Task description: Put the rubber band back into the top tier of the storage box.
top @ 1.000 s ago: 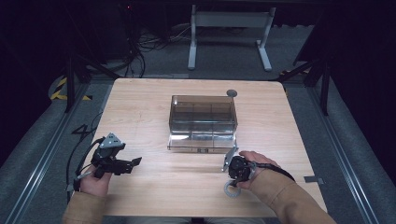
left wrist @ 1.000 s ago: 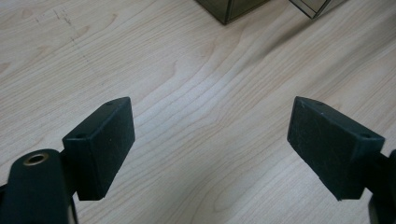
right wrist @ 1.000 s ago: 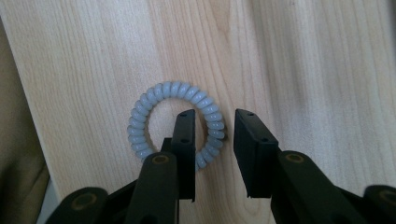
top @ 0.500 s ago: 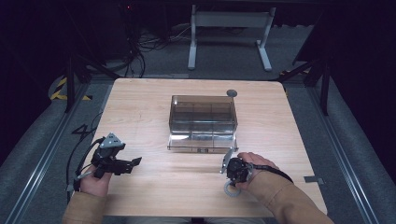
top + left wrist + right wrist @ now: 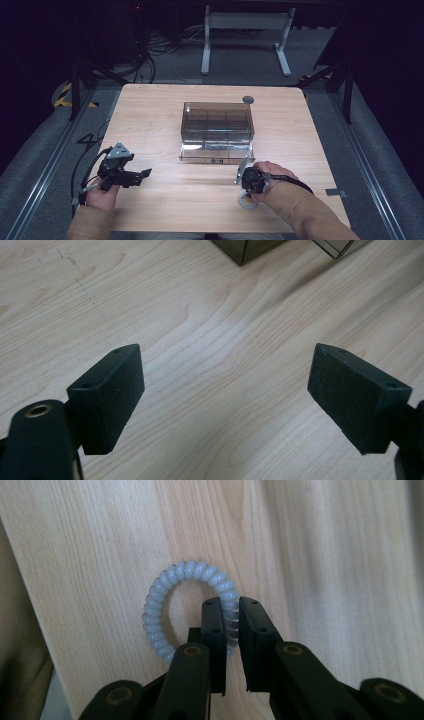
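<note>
A pale blue spiral hair tie (image 5: 159, 596) lies on the wooden table (image 5: 310, 135) near its front edge, also seen in the high view as the hair tie (image 5: 245, 201). My right gripper (image 5: 230, 605) is shut on the ring's right side, one jaw inside the loop and one outside. In the high view the right gripper (image 5: 247, 194) points toward the table's front. My left gripper (image 5: 225, 375) is open over bare wood, nothing between its jaws. It sits at the front left as the left gripper (image 5: 145, 173), aimed to the right.
A smoky transparent compartment box (image 5: 217, 122) stands mid-table, its clear lid (image 5: 216, 151) folded down flat in front, just beyond the right hand. The box's corner (image 5: 247, 247) shows at the top of the left gripper view. A small grey disc (image 5: 248, 99) lies at the back.
The right hand has edged slightly over the hair tie at the front edge. The left gripper has not moved.
</note>
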`<state>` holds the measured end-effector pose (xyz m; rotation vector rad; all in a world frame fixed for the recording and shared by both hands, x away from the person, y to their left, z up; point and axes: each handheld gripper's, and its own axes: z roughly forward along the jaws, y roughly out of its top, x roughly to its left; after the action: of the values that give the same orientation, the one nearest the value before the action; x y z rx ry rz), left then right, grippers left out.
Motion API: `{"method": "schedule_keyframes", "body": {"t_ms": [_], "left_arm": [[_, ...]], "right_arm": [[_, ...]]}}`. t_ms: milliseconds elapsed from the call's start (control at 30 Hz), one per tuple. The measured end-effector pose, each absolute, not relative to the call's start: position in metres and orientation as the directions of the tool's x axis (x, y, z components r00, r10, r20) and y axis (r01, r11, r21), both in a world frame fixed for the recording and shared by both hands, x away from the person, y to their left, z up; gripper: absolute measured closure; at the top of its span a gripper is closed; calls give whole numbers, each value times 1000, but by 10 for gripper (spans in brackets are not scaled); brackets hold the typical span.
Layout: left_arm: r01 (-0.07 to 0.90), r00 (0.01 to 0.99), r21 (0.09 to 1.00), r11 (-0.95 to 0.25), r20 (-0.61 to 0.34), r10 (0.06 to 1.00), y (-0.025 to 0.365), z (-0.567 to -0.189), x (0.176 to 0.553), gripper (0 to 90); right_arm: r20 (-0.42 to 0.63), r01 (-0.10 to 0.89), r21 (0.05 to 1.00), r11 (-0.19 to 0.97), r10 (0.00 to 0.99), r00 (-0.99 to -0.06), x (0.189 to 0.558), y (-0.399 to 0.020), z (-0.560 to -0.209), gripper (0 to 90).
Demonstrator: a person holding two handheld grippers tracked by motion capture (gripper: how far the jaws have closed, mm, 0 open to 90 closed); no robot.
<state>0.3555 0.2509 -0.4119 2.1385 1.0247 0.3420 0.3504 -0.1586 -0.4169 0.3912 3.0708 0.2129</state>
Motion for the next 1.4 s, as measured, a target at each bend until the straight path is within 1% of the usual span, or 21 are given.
{"method": "schedule_keyframes", "body": {"t_ms": [433,700,1000,1400], "left_arm": [[570,648,707,-418,-75,758,251,-412,356,157],[565,650,713,-416,-73,757,251,-412,356,157],[568,649,709,-418,-73,757,251,-412,355,157],[565,653,709,-423,-70,754,251,-413,357,157]], "right_arm": [[-33,250,150,957,257,-966,352,-159,-392,831],[-40,235,150,960,244,-969,353,-159,-376,832],[-45,232,190,954,244,-969,356,-161,-360,831],[-49,257,222,941,274,-961,361,-163,-338,832]]}}
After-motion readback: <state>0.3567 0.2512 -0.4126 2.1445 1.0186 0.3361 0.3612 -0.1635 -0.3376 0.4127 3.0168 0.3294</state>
